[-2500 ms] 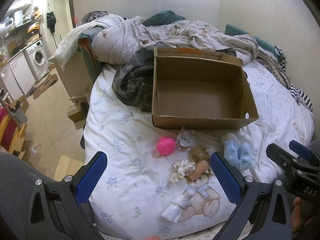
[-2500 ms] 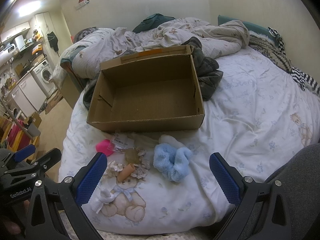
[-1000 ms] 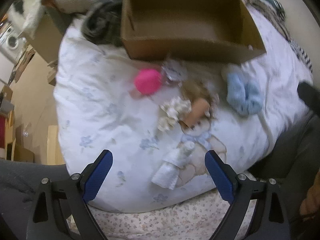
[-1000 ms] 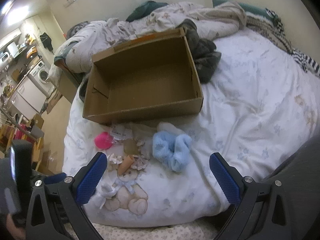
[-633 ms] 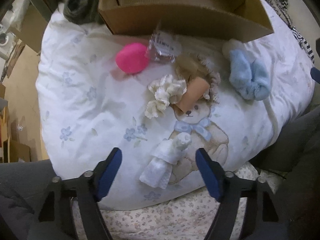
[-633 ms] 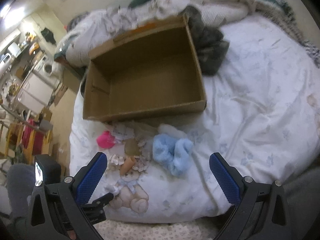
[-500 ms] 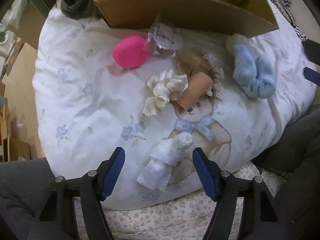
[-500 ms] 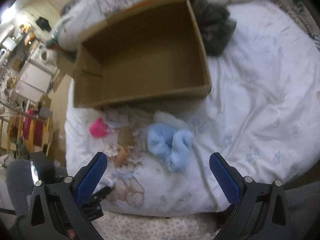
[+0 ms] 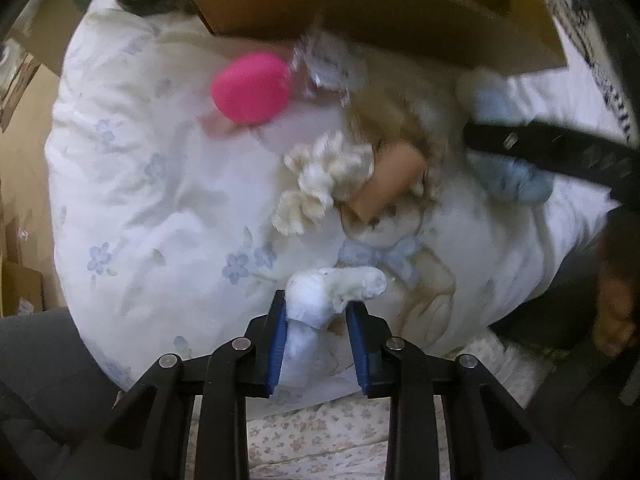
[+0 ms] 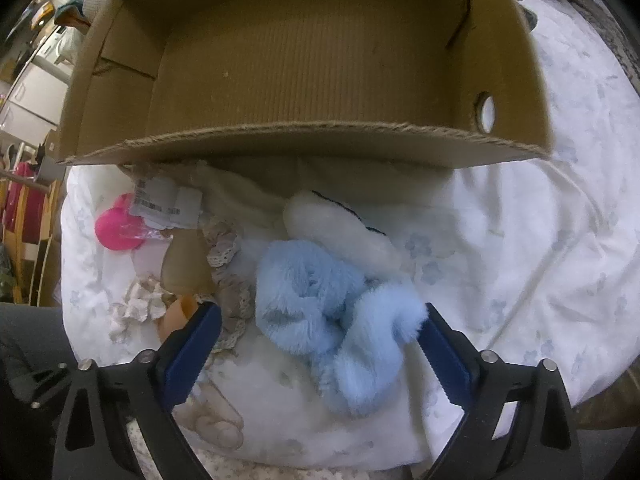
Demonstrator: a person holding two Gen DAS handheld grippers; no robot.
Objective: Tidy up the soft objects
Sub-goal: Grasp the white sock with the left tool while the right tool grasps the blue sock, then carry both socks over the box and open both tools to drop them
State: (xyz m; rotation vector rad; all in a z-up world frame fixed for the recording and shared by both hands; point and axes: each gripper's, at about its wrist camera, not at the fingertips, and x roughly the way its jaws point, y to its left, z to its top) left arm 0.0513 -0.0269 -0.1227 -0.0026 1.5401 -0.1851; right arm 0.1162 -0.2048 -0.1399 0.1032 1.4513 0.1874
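The left gripper (image 9: 317,312) has its blue pads closed in on a small white rolled sock (image 9: 320,300), pinching its lower half while the rounded upper end bulges out above the fingertips. The sock lies on the white floral duvet (image 9: 152,184), just beside the printed teddy bear. It looks light and squashy, so the pads probably sink in and hold it by friction; a grip across the thick middle of the roll seems safer than one on a loose end, which could unroll.

The right gripper (image 10: 320,330) is spread wide and holds nothing. Its pads straddle a fluffy light-blue sock pair (image 10: 332,320), the right pad touching the fur and the left pad just beside it. This bundle also looks weightless and very compressible, with slippery pile; closing across the dense centre where the two pieces cross should catch both.

Beyond them sit a white plush piece (image 10: 340,232) touching the blue bundle, a lace-trimmed beige cloth (image 10: 228,280), a cream frilly scrunchie (image 9: 320,184), a tan tube (image 9: 386,180), a pink round item (image 9: 252,88) and a crinkly tagged packet (image 10: 166,204). The empty cardboard box (image 10: 304,144) stands right behind this pile, its front wall close enough for a short lift over the rim.
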